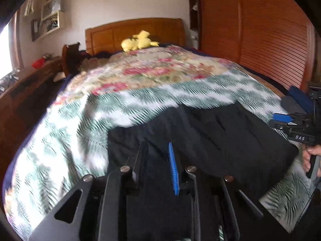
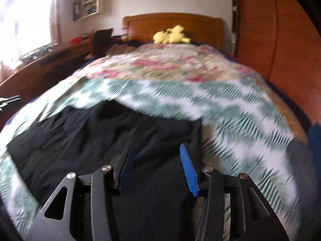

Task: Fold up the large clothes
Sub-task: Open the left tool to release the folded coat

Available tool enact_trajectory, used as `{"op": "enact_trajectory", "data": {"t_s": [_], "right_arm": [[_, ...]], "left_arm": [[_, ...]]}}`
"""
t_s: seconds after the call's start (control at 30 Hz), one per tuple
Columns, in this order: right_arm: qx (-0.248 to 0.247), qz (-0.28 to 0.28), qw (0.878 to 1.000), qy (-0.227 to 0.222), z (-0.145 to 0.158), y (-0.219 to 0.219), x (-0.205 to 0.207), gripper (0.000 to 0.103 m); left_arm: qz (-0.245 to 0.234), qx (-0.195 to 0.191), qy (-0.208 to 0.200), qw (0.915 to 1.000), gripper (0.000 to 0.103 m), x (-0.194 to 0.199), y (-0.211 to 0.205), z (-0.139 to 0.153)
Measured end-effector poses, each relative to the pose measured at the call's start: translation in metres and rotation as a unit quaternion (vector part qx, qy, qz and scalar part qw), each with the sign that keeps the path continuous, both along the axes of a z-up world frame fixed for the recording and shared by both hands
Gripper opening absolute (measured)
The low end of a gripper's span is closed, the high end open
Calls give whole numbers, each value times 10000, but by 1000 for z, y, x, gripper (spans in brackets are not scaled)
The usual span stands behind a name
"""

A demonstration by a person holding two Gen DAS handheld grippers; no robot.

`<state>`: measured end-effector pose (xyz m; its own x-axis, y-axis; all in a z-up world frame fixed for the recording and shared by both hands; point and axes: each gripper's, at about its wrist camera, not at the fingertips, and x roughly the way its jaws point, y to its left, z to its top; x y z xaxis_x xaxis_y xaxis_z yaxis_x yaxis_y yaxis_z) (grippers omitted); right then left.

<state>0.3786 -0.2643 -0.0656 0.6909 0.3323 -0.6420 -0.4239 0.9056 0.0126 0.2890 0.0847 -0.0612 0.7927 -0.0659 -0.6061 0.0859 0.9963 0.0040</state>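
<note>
A large black garment (image 1: pixel 220 132) lies spread over the near end of the bed; the right wrist view shows it as a wide dark sheet (image 2: pixel 100 132). My left gripper (image 1: pixel 156 146) hovers over the garment's left part, its jaws a narrow gap apart with only cloth below them. My right gripper (image 2: pixel 156 145) stands open wider above the garment's right part, near its right edge, nothing between the blue pads (image 2: pixel 188 170). In the left wrist view the right gripper (image 1: pixel 291 120) and the hand holding it (image 1: pixel 309 156) show at the right edge.
The bed carries a fern-and-flower cover (image 1: pixel 80 130) with a yellow plush toy (image 1: pixel 138 40) by the wooden headboard (image 1: pixel 140 30). A slatted wooden wardrobe (image 1: pixel 270 40) stands close on the right, a wooden desk (image 1: pixel 20 100) on the left. Blue and grey items (image 1: pixel 299 96) lie at the bed's right edge.
</note>
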Motion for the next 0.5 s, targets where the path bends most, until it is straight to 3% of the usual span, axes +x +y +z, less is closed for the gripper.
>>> {"op": "enact_trajectory", "data": {"t_s": [0.17,0.33,0.5], "right_arm": [[208,250,9992,226,-18,19,-41,47],[140,542,9981,253,-27,36,-65,47],[14,682,9969,393,-38,47,-67,47]], "left_arm": [[-282,-350,243,9987,19,-25,-26,-26],[-386,-629,132,9972,19,-43,-39,-36],[-443,-548,170,9974,19,-50,-43,-51]]}}
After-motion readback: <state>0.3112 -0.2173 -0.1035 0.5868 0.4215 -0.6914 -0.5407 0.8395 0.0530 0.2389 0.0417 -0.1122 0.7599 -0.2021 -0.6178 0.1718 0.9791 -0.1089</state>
